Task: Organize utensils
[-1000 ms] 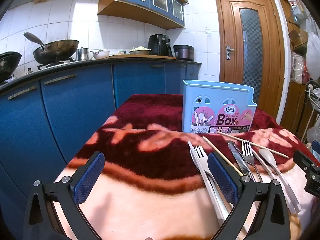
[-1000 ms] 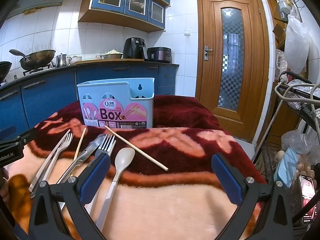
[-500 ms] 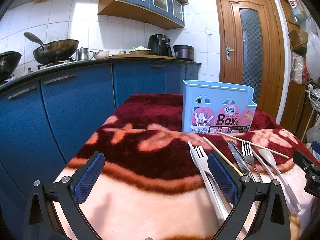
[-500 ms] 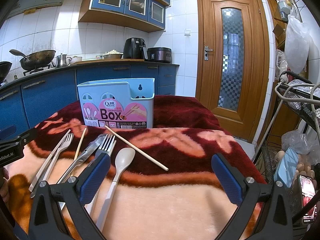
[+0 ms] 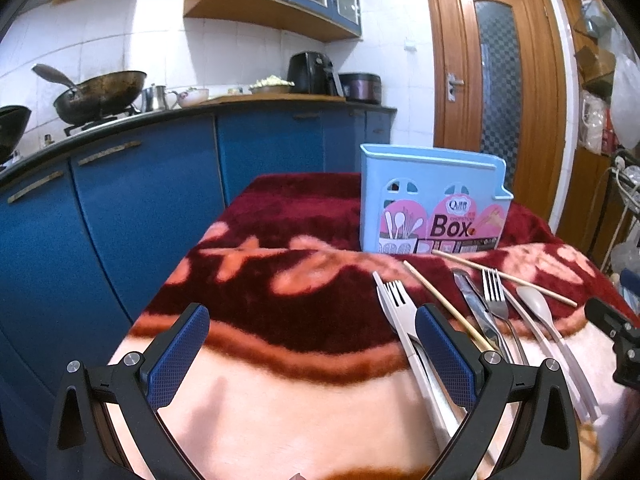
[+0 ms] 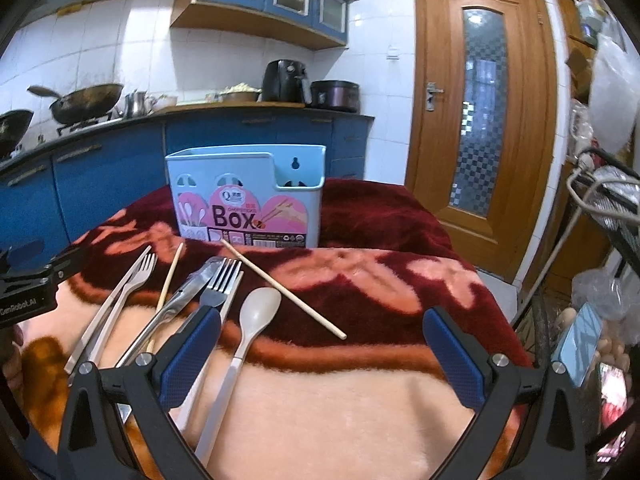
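A light blue utensil box (image 5: 434, 204) (image 6: 246, 196) with a pink label stands upright on the blanket-covered table. In front of it lie a beige fork and knife (image 5: 394, 312) (image 6: 132, 280), two wooden chopsticks (image 5: 504, 278) (image 6: 282, 288), a steel knife (image 5: 476, 310), a steel fork (image 5: 494, 292) (image 6: 220, 284) and a beige spoon (image 5: 534, 300) (image 6: 258, 308). My left gripper (image 5: 312, 352) is open, low over the blanket, left of the utensils. My right gripper (image 6: 322, 352) is open too, with its left finger (image 6: 192, 356) over the utensil handles.
The red and peach blanket (image 5: 280, 280) covers the table. Blue kitchen cabinets (image 5: 140, 208) run along the left, with a wok (image 5: 100, 94) on the stove. A wooden door (image 6: 480, 100) stands behind. A wire rack (image 6: 608, 208) with bags and a phone (image 6: 580, 344) is at the right.
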A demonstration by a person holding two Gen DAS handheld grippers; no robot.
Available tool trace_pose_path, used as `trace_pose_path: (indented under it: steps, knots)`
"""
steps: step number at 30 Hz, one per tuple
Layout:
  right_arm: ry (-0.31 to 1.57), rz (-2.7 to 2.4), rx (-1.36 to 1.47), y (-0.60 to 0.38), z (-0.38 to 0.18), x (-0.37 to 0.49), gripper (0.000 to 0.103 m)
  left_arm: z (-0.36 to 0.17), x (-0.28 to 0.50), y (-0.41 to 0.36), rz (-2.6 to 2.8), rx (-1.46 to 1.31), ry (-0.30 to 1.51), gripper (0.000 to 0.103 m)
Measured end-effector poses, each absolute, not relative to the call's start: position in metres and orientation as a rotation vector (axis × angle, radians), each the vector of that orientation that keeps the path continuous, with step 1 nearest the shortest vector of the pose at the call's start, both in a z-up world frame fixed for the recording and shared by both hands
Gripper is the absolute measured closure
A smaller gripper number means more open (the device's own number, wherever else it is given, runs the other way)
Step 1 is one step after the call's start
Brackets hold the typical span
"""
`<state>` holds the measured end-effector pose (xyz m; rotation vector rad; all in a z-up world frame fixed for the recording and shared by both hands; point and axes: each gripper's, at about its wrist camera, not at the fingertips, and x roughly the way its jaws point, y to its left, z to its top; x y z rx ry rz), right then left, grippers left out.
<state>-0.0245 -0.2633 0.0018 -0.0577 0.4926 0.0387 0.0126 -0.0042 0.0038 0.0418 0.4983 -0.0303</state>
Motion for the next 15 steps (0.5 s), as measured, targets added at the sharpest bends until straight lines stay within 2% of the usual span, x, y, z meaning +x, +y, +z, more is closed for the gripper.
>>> trace_pose_path:
  steps: [11, 15]
  knots:
    - [0.597, 0.097, -0.11, -0.259, 0.032, 0.004, 0.0, 0.02, 0.029, -0.01, -0.094, 0.096, 0.674, 0.001]
    - [0.668, 0.142, -0.099, -0.261, 0.035, 0.022, 0.009, 0.023, 0.038, -0.021, -0.141, 0.112, 0.758, 0.001]
